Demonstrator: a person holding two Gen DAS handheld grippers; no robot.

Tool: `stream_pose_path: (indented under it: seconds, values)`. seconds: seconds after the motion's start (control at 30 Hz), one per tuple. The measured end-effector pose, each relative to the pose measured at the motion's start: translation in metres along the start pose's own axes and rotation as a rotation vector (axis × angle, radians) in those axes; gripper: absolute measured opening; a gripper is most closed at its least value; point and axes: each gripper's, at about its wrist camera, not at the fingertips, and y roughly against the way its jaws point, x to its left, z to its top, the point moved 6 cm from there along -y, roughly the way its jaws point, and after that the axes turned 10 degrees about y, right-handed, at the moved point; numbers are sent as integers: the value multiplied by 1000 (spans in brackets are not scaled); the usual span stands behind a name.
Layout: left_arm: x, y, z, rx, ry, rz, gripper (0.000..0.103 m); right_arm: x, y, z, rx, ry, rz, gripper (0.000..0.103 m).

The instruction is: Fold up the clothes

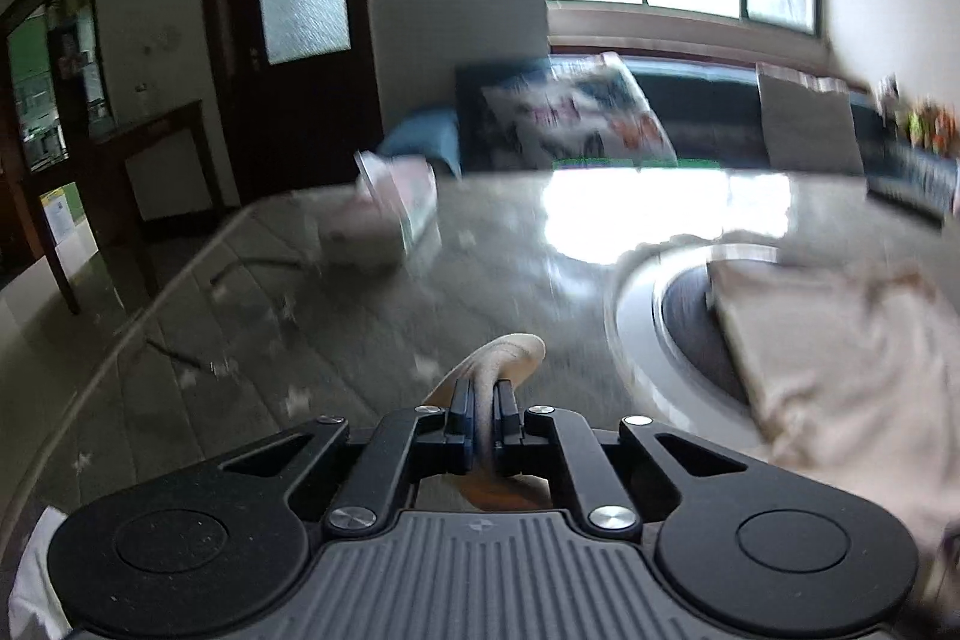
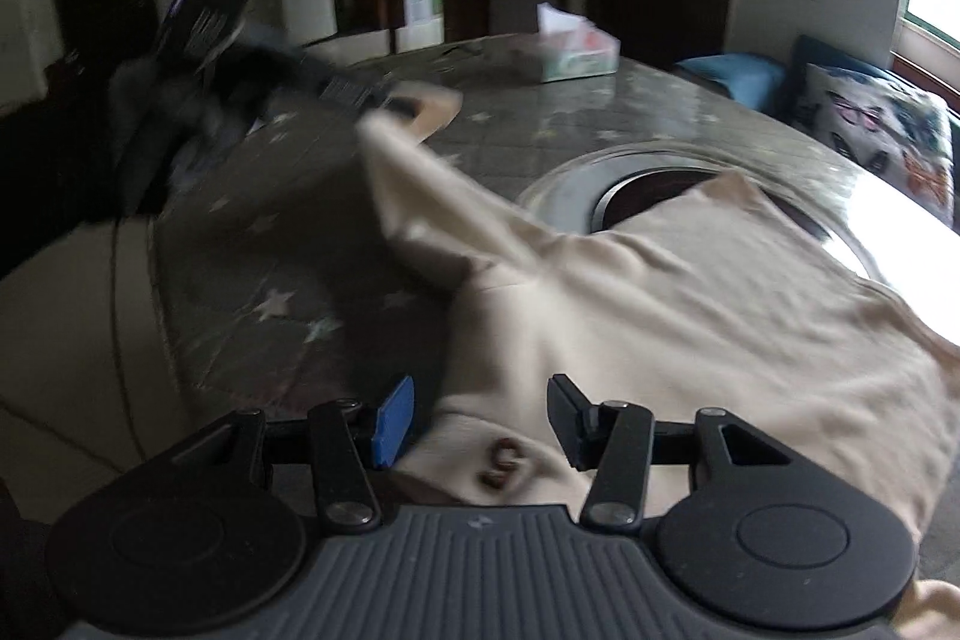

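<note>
A cream shirt lies spread on the round marble table, partly over the round centre plate. My left gripper is shut on a bunched end of the shirt's sleeve and holds it above the table. In the right wrist view the left gripper shows at the upper left with the sleeve stretched up to it. My right gripper is open, its jaws on either side of the shirt's near edge with a brown mark. The shirt's body also shows in the left wrist view.
A tissue box stands on the far side of the table, also seen in the left wrist view. A sofa with cushions runs under the window. A dark door and side table stand beyond the table's left edge.
</note>
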Motion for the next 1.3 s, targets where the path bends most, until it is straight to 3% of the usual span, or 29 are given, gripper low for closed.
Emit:
stream_pose_path:
  seconds: [0.07,0.1,0.23,0.33,0.43,0.57,0.6,0.67,0.7,0.9,1.1,1.17,1.3]
  values:
    - [2,-1,11,-21,44,-17,7,10,-6,-3,21,41,-6,41]
    - [3,0,16,-34,63,-29,6,14,-8,-5,29,59,-15,30]
    - [11,9,30,-112,129,-75,6,12,-1,-7,21,52,-24,7]
    - [23,4,21,-73,152,-30,6,2,17,-5,-12,-7,39,7]
    - [37,-8,0,9,160,34,7,3,17,-13,13,15,62,7]
    - [45,-11,-14,66,198,26,10,11,13,-15,38,66,66,8]
    - [44,-10,-15,73,197,21,14,10,14,-14,36,67,55,12]
    - [43,-8,-18,72,198,24,38,9,15,-9,28,80,31,13]
    - [43,-7,-19,71,204,33,43,7,15,-6,20,82,23,13]
    - [46,-12,-30,106,242,39,42,24,8,12,-21,183,-35,17]
    - [51,-19,-39,149,257,64,41,35,-20,19,0,243,-62,17]
    - [53,-22,-41,154,267,67,32,32,-28,19,14,222,-56,16]
    - [56,-29,-38,144,267,68,8,20,-25,19,6,128,-25,4]
